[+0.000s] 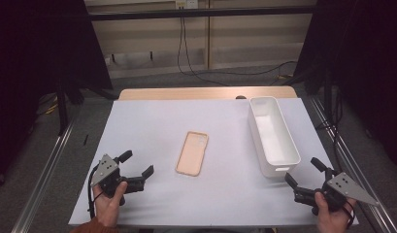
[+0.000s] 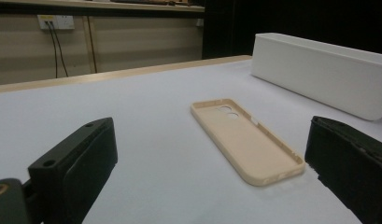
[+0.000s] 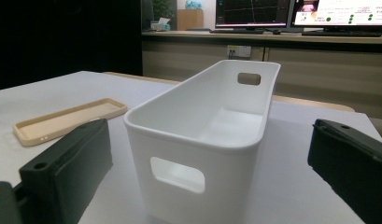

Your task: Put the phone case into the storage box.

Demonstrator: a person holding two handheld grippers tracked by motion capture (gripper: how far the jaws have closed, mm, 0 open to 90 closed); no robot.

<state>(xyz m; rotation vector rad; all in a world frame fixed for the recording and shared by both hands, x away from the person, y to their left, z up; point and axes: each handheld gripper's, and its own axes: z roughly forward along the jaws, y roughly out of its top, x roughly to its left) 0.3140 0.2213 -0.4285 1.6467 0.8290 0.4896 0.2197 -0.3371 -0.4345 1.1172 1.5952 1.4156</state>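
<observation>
A beige phone case lies hollow side up in the middle of the white table cover. To its right stands a long white bin, empty, with handle cut-outs in its ends. My left gripper rests open at the front left, jaws aimed toward the case, nothing between them. At the front right my right gripper is open too, pointing at the near end of the bin, with the case off to its left.
The table's wooden far edge shows beyond the cover. Metal frame rails run along both sides of the table. Cables hang on the back wall. Monitors stand on a far bench.
</observation>
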